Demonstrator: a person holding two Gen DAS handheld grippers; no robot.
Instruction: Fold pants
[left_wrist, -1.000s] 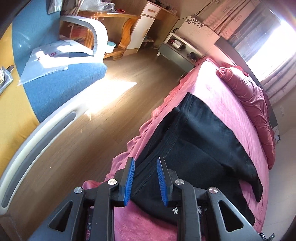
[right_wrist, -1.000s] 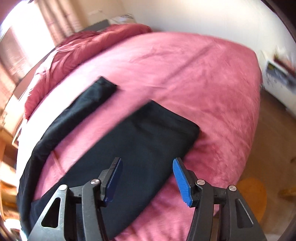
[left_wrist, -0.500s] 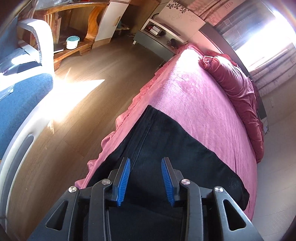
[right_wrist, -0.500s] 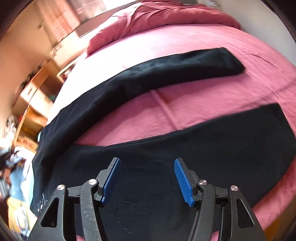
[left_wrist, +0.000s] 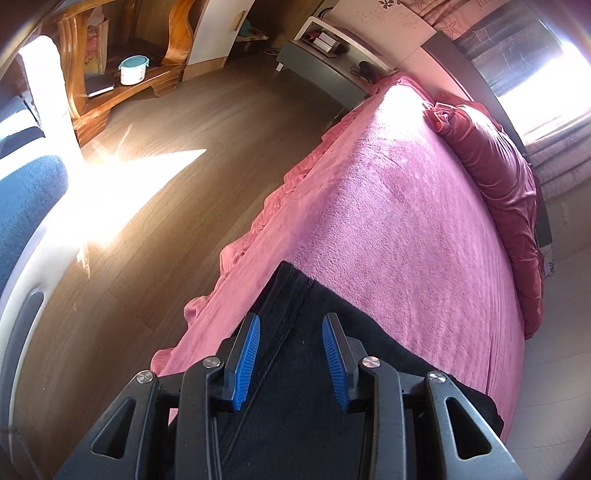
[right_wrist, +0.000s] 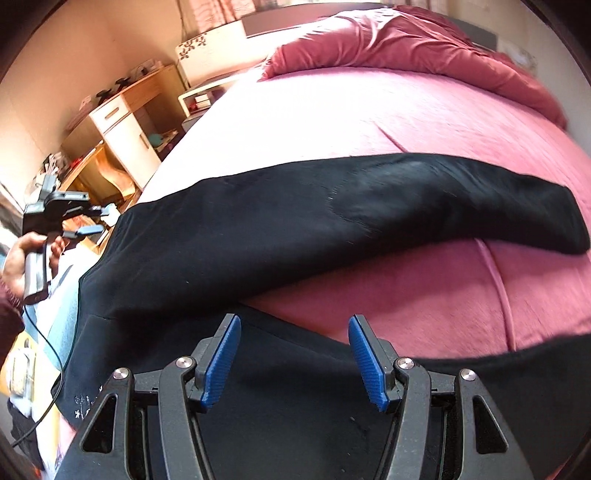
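Swung since a second ago: left wrist view now down along the bed's (left_wrist: 399, 221) floor-side edge, right wrist view across both trouser legs. Left claw (left_wrist: 291, 363) just widened, blue pads parted, nothing pinched, hovering over a stitched seam of the black pants (left_wrist: 314, 406) at the bed edge. Right claw (right_wrist: 295, 356) wider apart, also holding nothing, above the near leg. Pants (right_wrist: 295, 236) spread flat on the pink bed (right_wrist: 369, 122), far leg curving off to the right, pink cover showing between the legs. Beyond: crumpled red duvet (right_wrist: 406, 40) at the headboard. Only in the right view: a hand (right_wrist: 16, 258) gripping the left claw (right_wrist: 96, 221) beside the waistband. Only in the left view: wood floor (left_wrist: 184, 122), sun patch, bedside cabinet (left_wrist: 325, 55).
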